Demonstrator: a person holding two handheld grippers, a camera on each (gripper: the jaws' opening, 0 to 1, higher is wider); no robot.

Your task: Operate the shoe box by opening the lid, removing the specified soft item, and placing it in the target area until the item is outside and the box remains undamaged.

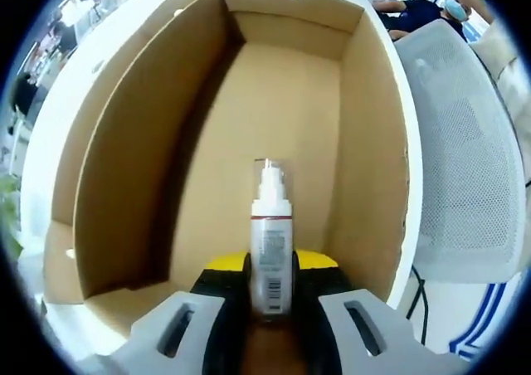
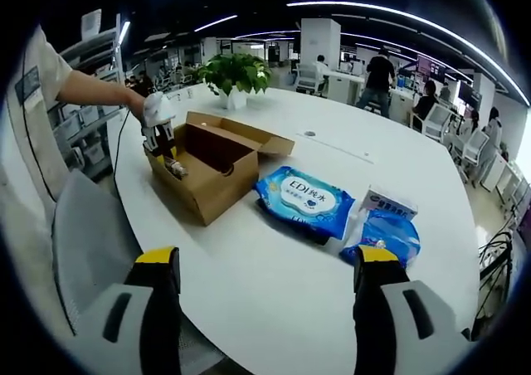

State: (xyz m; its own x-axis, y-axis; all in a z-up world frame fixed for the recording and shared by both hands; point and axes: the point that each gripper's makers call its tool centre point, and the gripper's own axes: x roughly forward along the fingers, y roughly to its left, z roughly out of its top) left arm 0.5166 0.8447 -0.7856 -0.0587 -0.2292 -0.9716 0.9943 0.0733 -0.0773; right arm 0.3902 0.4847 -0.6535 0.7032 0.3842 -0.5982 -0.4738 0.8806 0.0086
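The left gripper (image 1: 271, 288) has its jaws closed on a white pump bottle (image 1: 271, 242), held upright inside the open cardboard box (image 1: 124, 151) — the bottle's nozzle points toward the far end wall. The right gripper (image 2: 265, 284) hangs above the white table (image 2: 274, 292) with its jaws spread wide, holding nothing. Seen from there, the box sits near a blue wipes pack (image 2: 303, 197) and a smaller blue packet (image 2: 386, 230) — a potted plant (image 2: 235, 75) stands behind.
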